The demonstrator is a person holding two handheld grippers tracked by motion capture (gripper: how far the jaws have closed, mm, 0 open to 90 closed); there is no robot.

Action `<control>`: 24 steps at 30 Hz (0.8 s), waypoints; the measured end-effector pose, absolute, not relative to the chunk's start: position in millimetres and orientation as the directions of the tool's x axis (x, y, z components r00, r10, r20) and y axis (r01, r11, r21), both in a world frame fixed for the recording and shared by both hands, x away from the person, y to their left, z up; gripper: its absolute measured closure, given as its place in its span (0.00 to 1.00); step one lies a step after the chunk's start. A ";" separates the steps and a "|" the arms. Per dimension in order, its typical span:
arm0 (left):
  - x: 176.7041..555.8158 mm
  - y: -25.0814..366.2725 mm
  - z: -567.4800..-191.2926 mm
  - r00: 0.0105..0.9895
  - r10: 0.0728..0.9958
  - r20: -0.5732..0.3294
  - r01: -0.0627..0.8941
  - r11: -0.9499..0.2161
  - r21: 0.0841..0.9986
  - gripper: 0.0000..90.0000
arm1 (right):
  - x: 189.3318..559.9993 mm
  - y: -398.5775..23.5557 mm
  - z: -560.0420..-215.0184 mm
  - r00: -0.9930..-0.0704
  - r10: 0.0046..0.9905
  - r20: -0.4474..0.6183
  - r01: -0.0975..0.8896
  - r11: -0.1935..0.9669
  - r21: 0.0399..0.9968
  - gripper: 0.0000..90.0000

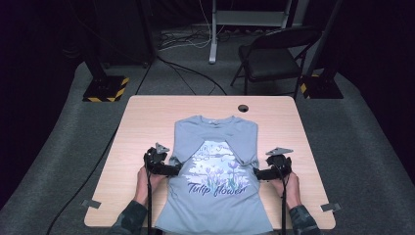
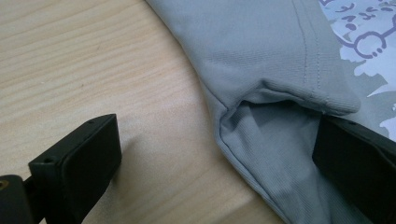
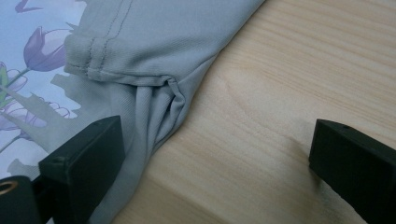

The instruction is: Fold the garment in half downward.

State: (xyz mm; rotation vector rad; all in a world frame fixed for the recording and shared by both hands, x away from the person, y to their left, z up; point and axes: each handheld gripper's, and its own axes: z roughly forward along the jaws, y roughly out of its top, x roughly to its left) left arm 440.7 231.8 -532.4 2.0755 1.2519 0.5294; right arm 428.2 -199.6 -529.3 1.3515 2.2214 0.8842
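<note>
T-shirt (image 1: 215,161) edges lie between the spread jaws of the left gripper (image 1: 172,170) and right gripper (image 1: 258,174), each straddling fabric and table (image 1: 147,122), unclamped.

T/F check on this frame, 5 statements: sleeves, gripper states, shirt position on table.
1. Both sleeves of the T-shirt are folded in over its front. True.
2. The left gripper is shut on the fabric. False: its jaws stand wide apart, one over bare table, one over the shirt's edge.
3. The right gripper is open at the shirt's side edge. True.
4. The shirt lies print side down. False: the tulip print with lettering faces up.
5. The shirt's hem stops short of the near table edge. False: the lower part runs past the near edge toward the person.
</note>
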 end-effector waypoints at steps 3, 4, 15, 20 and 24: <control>439.3 231.9 -532.5 0.465 0.885 0.010 0.624 -0.336 0.706 0.01 | 426.9 -199.5 -529.1 -0.461 0.887 -0.008 0.642 0.340 0.687 0.03; 438.9 232.1 -532.3 0.467 0.884 0.011 0.624 -0.338 0.705 0.01 | 426.6 -199.4 -529.0 -0.463 0.887 -0.007 0.642 0.341 0.686 0.03; 431.8 232.2 -531.4 0.480 0.877 0.015 0.628 -0.355 0.693 0.01 | 420.6 -198.3 -528.0 -0.467 0.884 -0.007 0.652 0.350 0.673 0.03; 428.5 231.9 -531.6 0.478 0.878 0.014 0.627 -0.353 0.694 0.01 | 417.5 -198.0 -527.6 -0.471 0.882 -0.009 0.654 0.357 0.667 0.03; 425.5 232.3 -531.5 0.481 0.876 0.015 0.627 -0.356 0.692 0.01 | 413.7 -197.9 -527.2 -0.474 0.880 -0.008 0.657 0.360 0.662 0.03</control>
